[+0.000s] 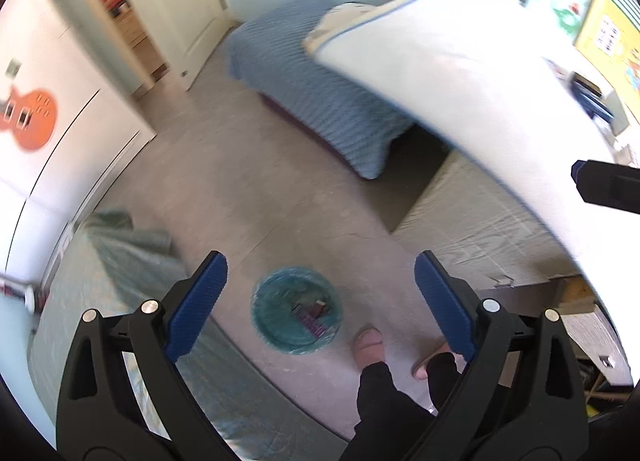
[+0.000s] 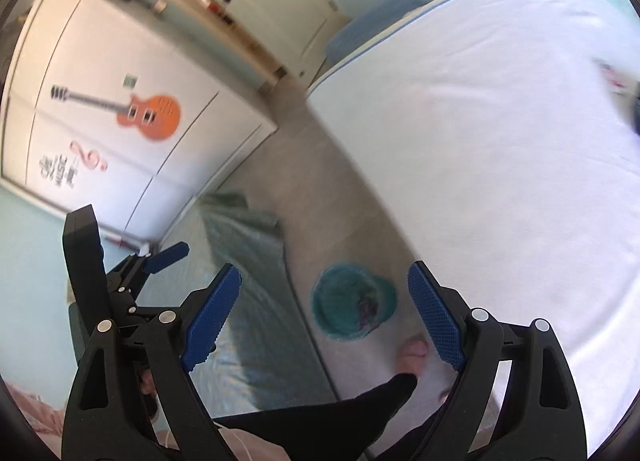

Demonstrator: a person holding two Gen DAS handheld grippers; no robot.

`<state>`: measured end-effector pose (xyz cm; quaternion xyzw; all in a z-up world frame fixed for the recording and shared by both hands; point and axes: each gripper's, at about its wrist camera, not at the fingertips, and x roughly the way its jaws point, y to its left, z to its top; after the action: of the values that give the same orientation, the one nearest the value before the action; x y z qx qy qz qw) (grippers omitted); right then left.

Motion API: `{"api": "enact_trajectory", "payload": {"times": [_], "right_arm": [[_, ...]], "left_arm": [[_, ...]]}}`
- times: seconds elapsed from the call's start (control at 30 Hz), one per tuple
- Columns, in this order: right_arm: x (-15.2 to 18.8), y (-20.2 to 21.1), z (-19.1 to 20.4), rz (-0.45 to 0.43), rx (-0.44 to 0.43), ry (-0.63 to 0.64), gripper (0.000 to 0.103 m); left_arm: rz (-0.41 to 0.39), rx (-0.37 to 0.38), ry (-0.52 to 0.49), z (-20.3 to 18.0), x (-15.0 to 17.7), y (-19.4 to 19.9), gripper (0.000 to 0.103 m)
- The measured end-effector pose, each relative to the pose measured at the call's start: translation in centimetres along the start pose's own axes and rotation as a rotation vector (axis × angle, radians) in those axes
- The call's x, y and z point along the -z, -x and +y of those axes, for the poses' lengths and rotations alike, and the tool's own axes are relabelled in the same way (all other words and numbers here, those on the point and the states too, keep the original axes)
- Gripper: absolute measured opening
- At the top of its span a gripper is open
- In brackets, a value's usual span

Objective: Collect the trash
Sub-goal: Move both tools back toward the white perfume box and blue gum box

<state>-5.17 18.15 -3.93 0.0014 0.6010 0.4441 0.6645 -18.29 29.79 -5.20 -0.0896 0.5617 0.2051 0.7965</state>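
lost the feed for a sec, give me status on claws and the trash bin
Left claw open, empty. Right claw open, empty. Teal-lined trash bin on floor below, wrappers inside. Person's foot beside bin; nothing blocking its mouth.

Bright daylight, motion blur throughout — blown-out white mattress (image 2: 500, 141), strong fisheye bending and dark corners.

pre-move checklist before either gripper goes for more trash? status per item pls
1. Left gripper open, nothing held: ok.
2. Right gripper open, nothing held: ok.
3. Teal lined bin in sight on the floor, mouth unobstructed: ok.
4. Wrappers already inside the bin: ok.
5. Person's foot beside the bin, close to a drop path: not ok.
6. Next trash item located: cannot tell, both views are blurred.
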Motion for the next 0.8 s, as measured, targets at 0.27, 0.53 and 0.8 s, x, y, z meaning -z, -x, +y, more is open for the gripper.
{"api": "enact_trajectory", "payload": {"times": [0.27, 0.53, 0.8], "right_arm": [[2.4, 5.7, -4.3, -0.140, 0.065, -0.108, 0.086], [4.4, 10.2, -7.8, -0.260, 0.118, -0.223, 0.087], [5.6, 14.2, -11.2, -0.354, 0.170, -0.319, 0.088]], "left_arm": [[-0.062, 0.050, -0.166, -5.3, -2.0, 1.3, 0.095], [-0.116, 0.084, -0.313, -10.4, -3.3, 2.8, 0.096], [-0.146, 0.139, -0.423, -14.1, -4.5, 4.0, 0.096]]}}
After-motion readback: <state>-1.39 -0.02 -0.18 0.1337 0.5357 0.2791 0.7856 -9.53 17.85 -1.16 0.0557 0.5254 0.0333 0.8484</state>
